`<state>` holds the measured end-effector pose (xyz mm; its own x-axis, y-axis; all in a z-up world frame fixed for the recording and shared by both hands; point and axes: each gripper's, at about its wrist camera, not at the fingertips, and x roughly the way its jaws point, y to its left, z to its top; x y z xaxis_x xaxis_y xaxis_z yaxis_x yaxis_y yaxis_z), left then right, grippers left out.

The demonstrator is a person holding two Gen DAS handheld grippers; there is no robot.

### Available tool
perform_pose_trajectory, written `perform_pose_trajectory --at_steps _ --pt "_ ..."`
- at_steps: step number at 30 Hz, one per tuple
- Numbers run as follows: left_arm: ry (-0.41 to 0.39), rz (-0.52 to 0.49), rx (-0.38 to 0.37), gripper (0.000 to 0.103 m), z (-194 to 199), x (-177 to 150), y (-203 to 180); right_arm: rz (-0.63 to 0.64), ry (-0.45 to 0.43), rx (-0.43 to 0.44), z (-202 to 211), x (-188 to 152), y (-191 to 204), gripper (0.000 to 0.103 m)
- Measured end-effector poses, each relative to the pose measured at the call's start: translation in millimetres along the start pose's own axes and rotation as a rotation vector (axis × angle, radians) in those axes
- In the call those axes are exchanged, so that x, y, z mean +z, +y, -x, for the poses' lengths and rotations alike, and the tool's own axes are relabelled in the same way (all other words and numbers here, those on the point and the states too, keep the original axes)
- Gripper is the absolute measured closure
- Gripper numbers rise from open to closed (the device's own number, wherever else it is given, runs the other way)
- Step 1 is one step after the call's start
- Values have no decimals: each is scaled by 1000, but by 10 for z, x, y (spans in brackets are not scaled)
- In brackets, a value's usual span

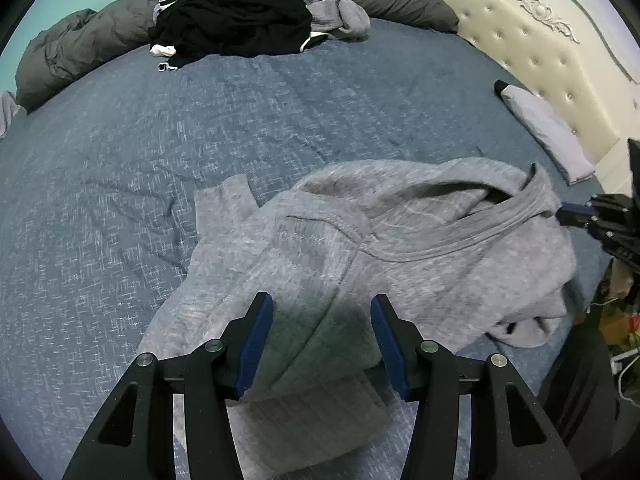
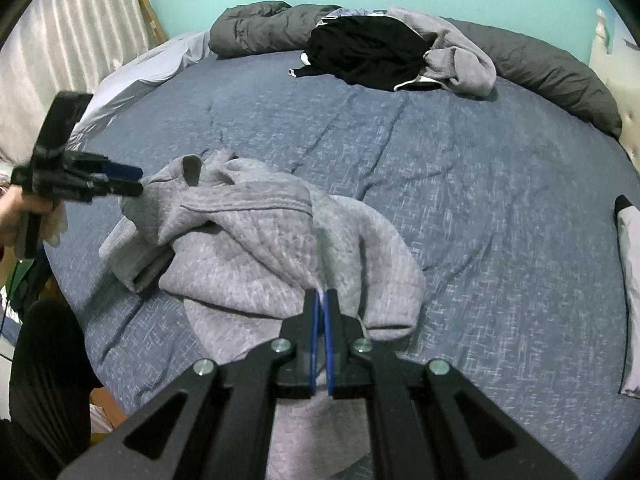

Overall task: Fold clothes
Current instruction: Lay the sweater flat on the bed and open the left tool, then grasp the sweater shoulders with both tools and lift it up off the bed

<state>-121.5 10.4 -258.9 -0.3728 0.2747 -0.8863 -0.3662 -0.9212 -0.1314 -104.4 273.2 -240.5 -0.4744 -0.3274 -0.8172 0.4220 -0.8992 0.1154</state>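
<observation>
A crumpled grey sweatshirt (image 1: 400, 240) lies on the blue bedspread (image 1: 160, 140), near its front edge. In the left wrist view my left gripper (image 1: 320, 312) hovers just over the sweatshirt's near part. It is open, and its blue pads (image 1: 256, 336) stand well apart with fabric below them and nothing pinched. In the right wrist view the same left gripper (image 2: 136, 178) sits at the sweatshirt's (image 2: 260, 240) left edge. My right gripper (image 2: 322, 294) is shut on a raised fold of the sweatshirt. From the left wrist view the right gripper (image 1: 566, 214) pinches the ribbed band.
A pile of black and grey clothes (image 1: 240, 20) lies at the far side against a dark grey rolled duvet (image 1: 80, 52). A folded pale garment (image 1: 548, 132) rests by the cream tufted headboard (image 1: 540, 52). A person's hand (image 2: 16, 212) holds the left gripper beside a curtain (image 2: 60, 60).
</observation>
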Motion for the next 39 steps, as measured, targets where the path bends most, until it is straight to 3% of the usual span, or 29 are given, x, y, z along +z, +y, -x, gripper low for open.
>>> perform_pose_trajectory --at_steps 2,3,4,6,8,10,15,17,19,27,39 --pt "-2 0 10 51 -50 -32 18 -5 -5 -3 -9 6 10 99" --pt "-4 1 11 60 -70 -43 29 -14 -6 0 -15 11 6 97" --pt "-5 2 11 71 -86 -53 37 -23 -8 3 -21 16 3 89" --pt "-11 1 6 79 -86 -74 43 -40 -10 9 -34 27 -5 73" --pt "-20 -4 2 85 -75 -94 42 -58 -16 22 -53 48 -8 50" --pt "-29 -17 5 91 -51 -96 17 -65 -20 36 -79 76 0 48" --pt "-50 -56 17 96 27 -98 -43 0 -22 -5 -169 128 146 52" --pt "-68 -65 23 97 111 -90 -57 9 -24 -4 -173 135 181 86" --pt "-91 -71 28 97 213 -79 -68 26 -29 -19 -148 152 221 95" --pt "-280 -57 75 98 1250 225 -57 60 -181 -63 474 488 344 97" --pt "-592 -125 195 98 3300 931 -431 211 -511 -196 2320 1658 745 98"
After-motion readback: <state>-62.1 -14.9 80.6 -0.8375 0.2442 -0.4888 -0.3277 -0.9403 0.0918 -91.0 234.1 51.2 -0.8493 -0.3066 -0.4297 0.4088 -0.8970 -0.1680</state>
